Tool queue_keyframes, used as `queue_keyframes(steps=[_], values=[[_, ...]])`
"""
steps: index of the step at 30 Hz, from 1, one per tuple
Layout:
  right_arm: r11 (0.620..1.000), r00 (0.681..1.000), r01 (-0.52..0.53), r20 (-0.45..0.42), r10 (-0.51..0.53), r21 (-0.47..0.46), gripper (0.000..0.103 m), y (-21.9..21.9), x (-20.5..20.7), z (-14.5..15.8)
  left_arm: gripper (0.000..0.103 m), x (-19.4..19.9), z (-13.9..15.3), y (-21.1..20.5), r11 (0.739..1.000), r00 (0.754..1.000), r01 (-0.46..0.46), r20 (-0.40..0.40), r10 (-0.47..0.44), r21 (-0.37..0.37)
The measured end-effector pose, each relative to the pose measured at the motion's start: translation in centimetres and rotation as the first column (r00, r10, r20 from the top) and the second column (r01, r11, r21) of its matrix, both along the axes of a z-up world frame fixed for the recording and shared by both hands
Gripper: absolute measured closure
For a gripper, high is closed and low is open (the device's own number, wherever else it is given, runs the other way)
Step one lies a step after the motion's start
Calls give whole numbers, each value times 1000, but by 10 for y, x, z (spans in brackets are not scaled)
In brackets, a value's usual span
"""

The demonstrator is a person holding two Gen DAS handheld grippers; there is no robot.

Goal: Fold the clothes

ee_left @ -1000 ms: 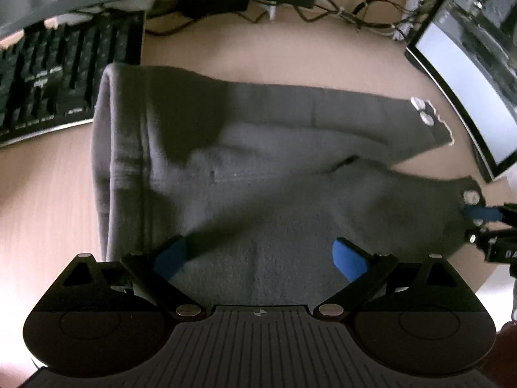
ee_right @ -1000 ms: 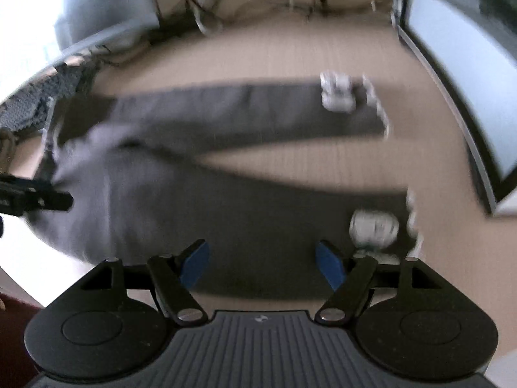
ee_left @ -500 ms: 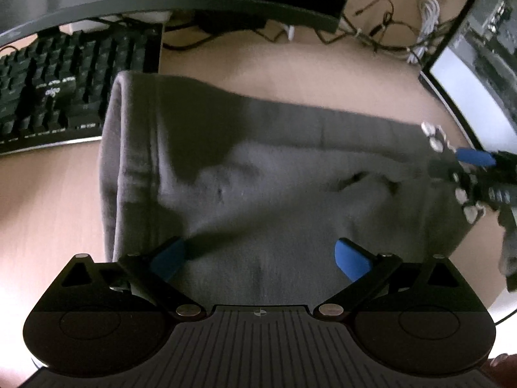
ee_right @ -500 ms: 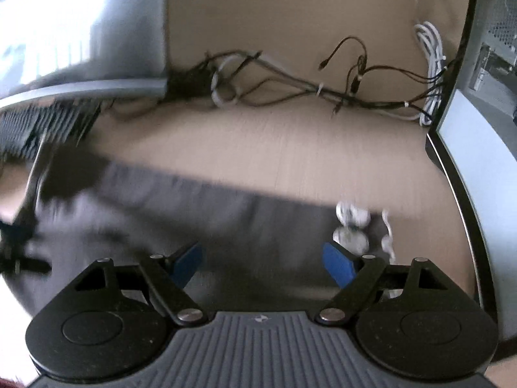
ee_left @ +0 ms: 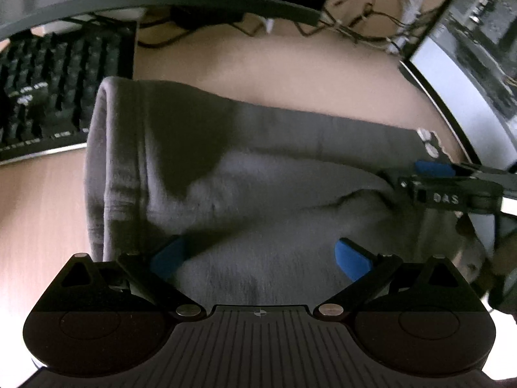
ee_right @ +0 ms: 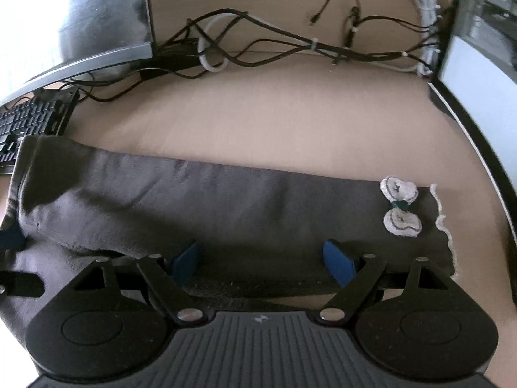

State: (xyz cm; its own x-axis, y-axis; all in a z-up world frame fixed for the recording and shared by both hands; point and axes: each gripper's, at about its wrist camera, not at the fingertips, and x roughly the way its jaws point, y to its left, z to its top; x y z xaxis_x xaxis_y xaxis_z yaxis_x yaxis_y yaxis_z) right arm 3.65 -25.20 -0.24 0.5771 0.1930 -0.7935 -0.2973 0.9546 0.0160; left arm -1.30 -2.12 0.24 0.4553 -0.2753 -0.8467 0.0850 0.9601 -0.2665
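Observation:
Grey trousers lie on the wooden desk, waist to the left and legs together to the right. My left gripper hovers open over the waist end, with cloth below its blue pads and nothing gripped. My right gripper is open above the leg end, just left of a white bow and a lace hem. In the left wrist view the right gripper reaches in from the right at the hem. The left gripper shows at the left edge of the right wrist view.
A black keyboard lies left of the waist. A monitor stands on the right, and a curved screen at the back left. Tangled cables run along the back wall. Bare desk lies between trousers and cables.
The two legs, spread apart a second ago, now lie together. The right gripper moved toward the back of the desk, to the hem. The left gripper hardly moved.

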Motion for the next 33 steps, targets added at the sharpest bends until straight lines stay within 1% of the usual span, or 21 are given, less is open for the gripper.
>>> queue_keyframes(steps=[2,4,5,7,9,12,14,16,18,20,21,23,25,27,29,31,33], values=[[999,998,49,38,-48,-9,19,-5,-11,8,1,-2,-1,-2,999,999,44,1,-44,10],[996,993,93,70,-93,6,19,-10,-28,21,1,-3,-1,-2,997,998,70,6,-70,14],[994,991,109,76,-110,15,19,-12,-36,26,0,-2,-1,-2,997,997,75,9,-75,12],[992,990,124,60,-126,28,19,-10,-52,29,0,-3,-2,-1,997,997,77,15,-77,8],[991,991,131,25,-132,29,19,-9,-71,24,0,-7,-3,-2,998,998,62,28,-62,7],[993,992,120,-36,-119,18,18,-11,-80,5,0,-16,-5,-5,999,998,33,48,-33,16],[997,997,81,-19,-81,8,16,-14,-83,0,0,-23,-6,-12,999,998,14,60,-17,44],[997,997,71,-6,-71,28,16,-19,-81,0,0,-30,-6,-18,997,997,-4,73,-2,73],[993,995,93,20,-95,77,16,-30,-88,6,0,-40,-2,-21,993,995,-80,69,74,91],[988,991,95,79,-105,124,9,-47,-105,19,0,-54,7,-22,982,985,-166,72,160,92],[985,988,93,111,-110,144,0,-56,-115,25,0,-67,15,-25,974,976,-204,98,194,97],[981,980,82,164,-112,176,0,-77,-136,39,0,-95,33,-35,956,958,-264,155,243,131],[983,975,74,197,-107,166,0,-88,-153,50,0,-123,51,-47,938,938,-313,204,280,148],[986,967,64,236,-100,155,0,-97,-170,59,0,-150,66,-62,927,918,-342,265,294,157],[983,951,58,291,-107,173,0,-105,-194,68,0,-174,78,-78,913,897,-370,321,303,171],[978,943,69,306,-128,197,0,-112,-211,73,0,-194,86,-93,900,878,-396,361,314,183],[971,940,91,304,-157,220,0,-117,-222,75,0,-210,90,-104,896,869,-409,374,324,175]])
